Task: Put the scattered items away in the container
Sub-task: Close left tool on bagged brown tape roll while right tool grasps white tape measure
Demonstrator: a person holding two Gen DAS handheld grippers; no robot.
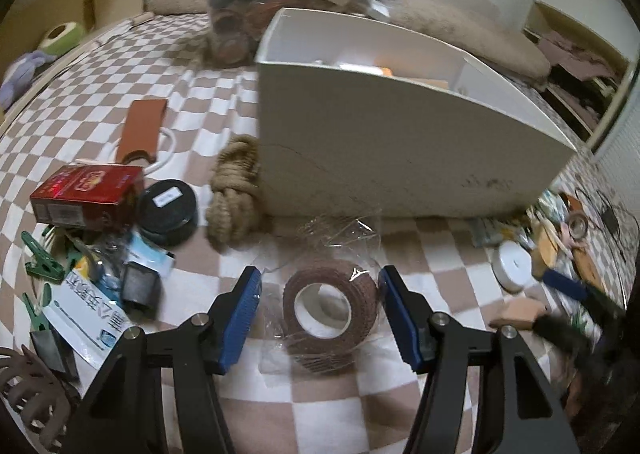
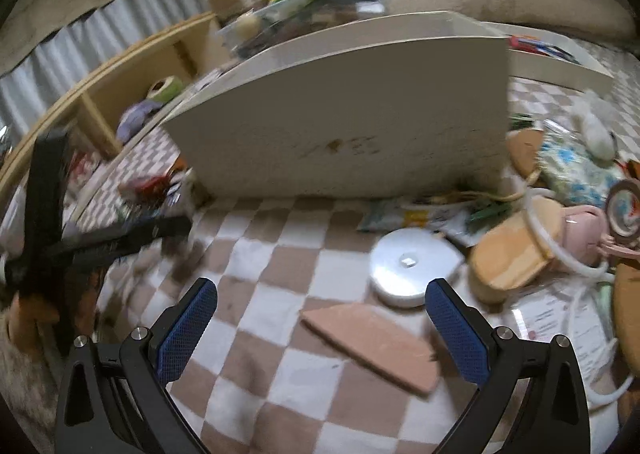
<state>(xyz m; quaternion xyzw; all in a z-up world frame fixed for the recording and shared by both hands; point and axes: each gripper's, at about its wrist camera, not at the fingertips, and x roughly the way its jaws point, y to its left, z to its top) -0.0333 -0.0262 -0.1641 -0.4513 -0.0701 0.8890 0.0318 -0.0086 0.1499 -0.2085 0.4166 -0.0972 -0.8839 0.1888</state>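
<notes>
A white box (image 1: 392,142) stands on the checkered cloth and holds a few items; it also shows in the right wrist view (image 2: 352,114). My left gripper (image 1: 320,310) is open, its blue pads on either side of a brown tape roll (image 1: 332,310) in clear wrap, not touching it. My right gripper (image 2: 320,330) is open and empty above a flat pink-brown slab (image 2: 376,342), with a round white disc (image 2: 412,268) just beyond. The right gripper shows blurred at the right edge of the left wrist view (image 1: 576,310).
Left of the tape lie a rope bundle (image 1: 236,190), a black round tin (image 1: 170,210), a red carton (image 1: 88,190), green clips (image 1: 42,260) and packets. Right of the box lie a wooden block (image 2: 516,254), a pink item (image 2: 580,226), white cable and a floral pouch (image 2: 576,170).
</notes>
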